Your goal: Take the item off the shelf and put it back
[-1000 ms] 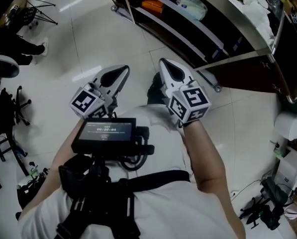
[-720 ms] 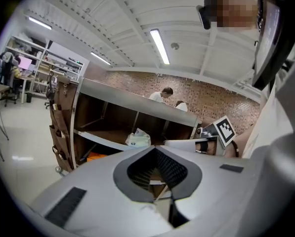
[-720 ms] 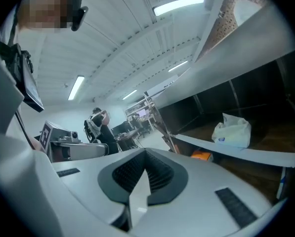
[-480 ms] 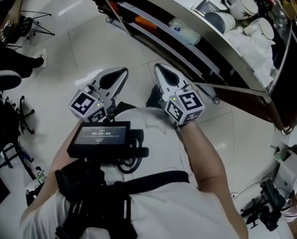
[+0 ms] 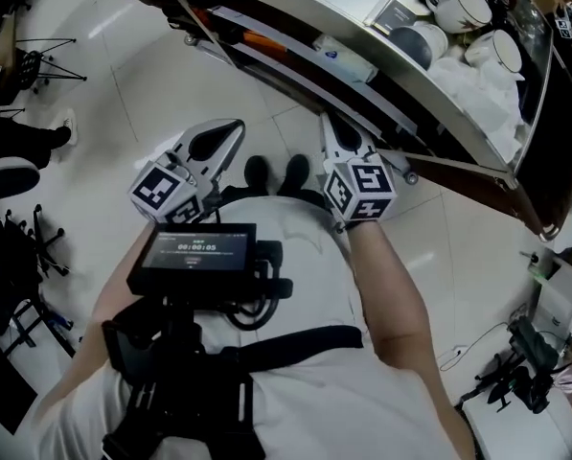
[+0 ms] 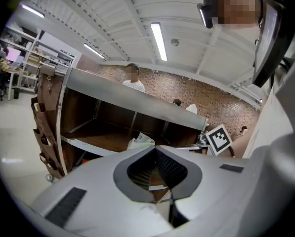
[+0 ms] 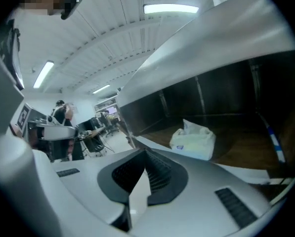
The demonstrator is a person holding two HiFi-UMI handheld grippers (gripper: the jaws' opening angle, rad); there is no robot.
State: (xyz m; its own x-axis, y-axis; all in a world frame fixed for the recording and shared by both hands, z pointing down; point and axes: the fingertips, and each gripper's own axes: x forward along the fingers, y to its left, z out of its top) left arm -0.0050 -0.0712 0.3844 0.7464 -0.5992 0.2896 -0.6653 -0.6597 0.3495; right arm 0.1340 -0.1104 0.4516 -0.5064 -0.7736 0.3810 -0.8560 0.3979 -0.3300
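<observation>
A white soft pack [image 5: 346, 57] lies on the middle board of the dark shelf unit [image 5: 295, 12]. The same pack [image 7: 192, 140] shows just beyond my right jaws, and as a pale bag [image 6: 140, 141] past my left jaws. My right gripper [image 5: 330, 121] is shut and holds nothing; its tip is at the shelf's lower front edge, below the pack. My left gripper [image 5: 234, 126] hangs over the floor a little short of the shelf, shut and empty. In the gripper views the tips of the left gripper [image 6: 154, 148] and the right gripper [image 7: 145, 153] meet.
White cups [image 5: 461, 8] and a white cloth [image 5: 477, 75] sit on the shelf's metal top. An orange thing [image 5: 262, 38] lies on a shelf board left of the pack. Chairs [image 5: 3, 175] and a tripod [image 5: 46, 65] stand at the left. People [image 6: 132, 75] stand behind the shelf.
Both grippers have moved forward toward the shelf, the right one farther, its tip now at the shelf's edge. The head view has swung so more of the shelf top shows.
</observation>
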